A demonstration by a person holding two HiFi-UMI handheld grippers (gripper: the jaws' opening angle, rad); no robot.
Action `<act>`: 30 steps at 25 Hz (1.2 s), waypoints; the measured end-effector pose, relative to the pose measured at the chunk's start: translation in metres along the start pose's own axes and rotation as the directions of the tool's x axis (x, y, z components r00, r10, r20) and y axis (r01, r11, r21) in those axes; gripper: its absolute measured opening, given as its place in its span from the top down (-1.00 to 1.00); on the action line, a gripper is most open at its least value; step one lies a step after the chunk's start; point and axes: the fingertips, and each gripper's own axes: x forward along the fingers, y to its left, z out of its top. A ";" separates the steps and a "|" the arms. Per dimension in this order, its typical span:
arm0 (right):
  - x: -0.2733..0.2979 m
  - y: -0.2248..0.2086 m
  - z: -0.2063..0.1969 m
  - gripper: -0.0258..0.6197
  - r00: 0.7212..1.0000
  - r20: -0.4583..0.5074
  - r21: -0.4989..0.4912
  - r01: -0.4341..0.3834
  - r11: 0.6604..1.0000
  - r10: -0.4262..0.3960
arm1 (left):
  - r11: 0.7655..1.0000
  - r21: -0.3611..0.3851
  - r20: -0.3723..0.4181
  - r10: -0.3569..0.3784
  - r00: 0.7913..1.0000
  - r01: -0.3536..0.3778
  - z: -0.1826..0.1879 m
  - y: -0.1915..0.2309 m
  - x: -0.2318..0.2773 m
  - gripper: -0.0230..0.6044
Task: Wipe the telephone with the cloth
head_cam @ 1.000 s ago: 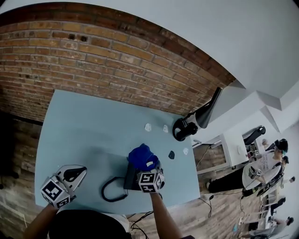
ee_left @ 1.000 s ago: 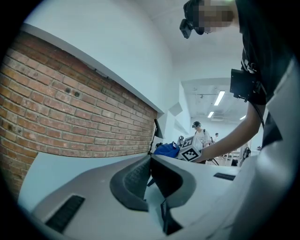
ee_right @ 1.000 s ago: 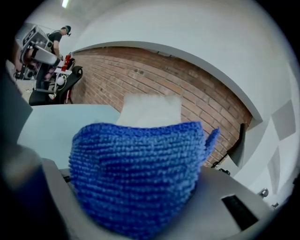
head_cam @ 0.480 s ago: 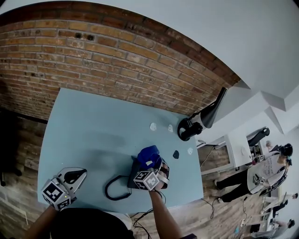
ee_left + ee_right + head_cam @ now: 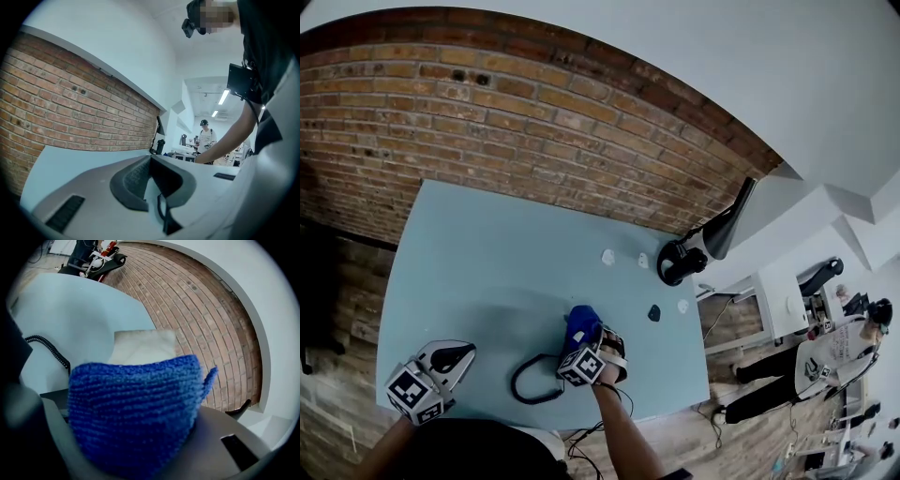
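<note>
My right gripper point(image 5: 584, 336) is shut on a bunched blue cloth point(image 5: 580, 322) and holds it down on the dark telephone point(image 5: 563, 360), which is mostly hidden under the gripper. The phone's black coiled cord point(image 5: 531, 382) loops out to the left on the light blue table point(image 5: 478, 272). The cloth point(image 5: 136, 413) fills the right gripper view, with the cord point(image 5: 47, 350) at its left. My left gripper point(image 5: 455, 355) hovers at the table's near left edge, apart from the phone. Its jaws meet at the tips with nothing between them point(image 5: 151, 161).
Small white bits point(image 5: 607, 255) point(image 5: 642, 260) point(image 5: 681, 305) and a small dark piece point(image 5: 653, 312) lie beyond the phone. A black device point(image 5: 679, 262) sits at the far right corner. A brick wall point(image 5: 516, 122) backs the table. People point(image 5: 836, 342) stand off to the right.
My right gripper has slid the cloth leftward and nearer across the telephone, covering more of it. The left gripper has hardly moved.
</note>
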 end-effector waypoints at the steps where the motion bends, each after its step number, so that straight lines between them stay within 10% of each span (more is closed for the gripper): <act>1: 0.000 0.002 0.001 0.71 1.000 0.002 -0.013 -0.015 1.000 0.015 | 1.000 -0.002 -0.002 0.000 1.000 0.000 -0.002 0.000 0.000 0.85; 30: -0.020 0.056 -0.013 0.72 0.996 -0.009 0.011 -0.091 0.996 0.091 | 0.999 -0.003 -0.006 -0.047 0.999 0.047 -0.015 -0.016 0.005 0.85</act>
